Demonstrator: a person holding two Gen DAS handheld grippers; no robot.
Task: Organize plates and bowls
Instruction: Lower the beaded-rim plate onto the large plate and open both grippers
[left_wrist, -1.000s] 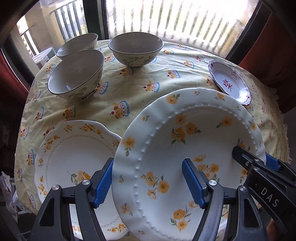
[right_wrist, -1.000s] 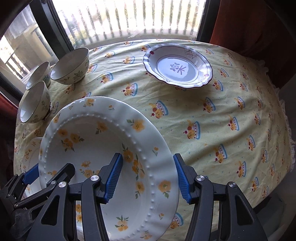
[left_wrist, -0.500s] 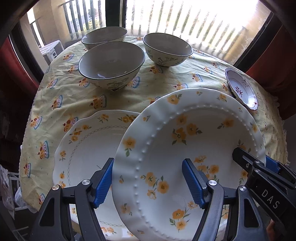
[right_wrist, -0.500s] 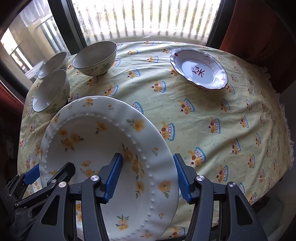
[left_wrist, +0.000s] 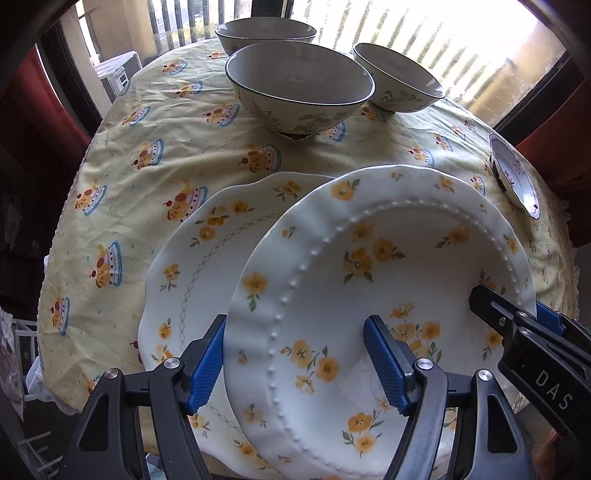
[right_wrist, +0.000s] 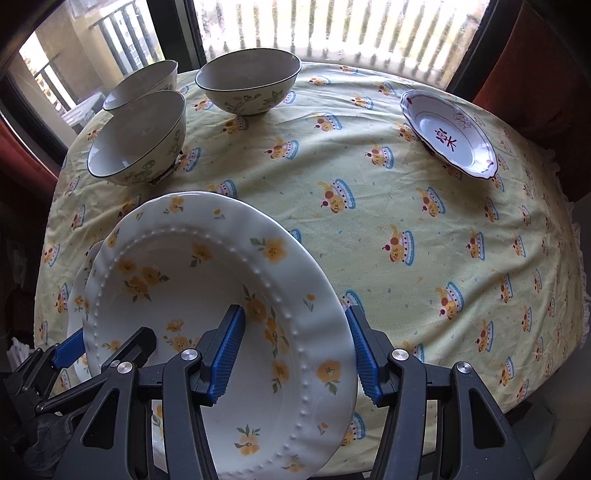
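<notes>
Item: beaded floral plate (left_wrist: 388, 280), white glazed ceramic, yellow flowers, raised dot ring inside a scalloped rim

Location: carried off the tablecloth (right_wrist: 388, 229) between two hand-held grippers, part-way above a second floral plate (left_wrist: 192, 266) that lay flat below and to the left gripper's outer side

Left gripper (left_wrist: 295, 362): fingers straddled the plate's near-left rim, one blue pad under the edge and one on the inner well; pinching the rim rather than pressed fully together

Right gripper (right_wrist: 291, 354): same hold on the opposite rim, one pad inside the well, one outside the edge; clamped on the plate

Other stock, ahead of both grippers: three grey-lined bowls with leaf print, the nearest bowl (left_wrist: 299, 92) close beyond the lower plate, two more behind it; one small purple-trimmed dish (right_wrist: 448, 133) far ahead and to the right gripper's outer side, well apart from the rest

Handling, judged: rigid, moderately heavy, brittle; glaze likely slick against rubber pads, so a rim pinch could slip if tilted. Best taken at two opposite points of the rim, as held, kept near level. Lowering onto the plate beneath called for a soft, centred set-down; ceramic on ceramic chips easily, and scalloped edges are the weak part
</notes>
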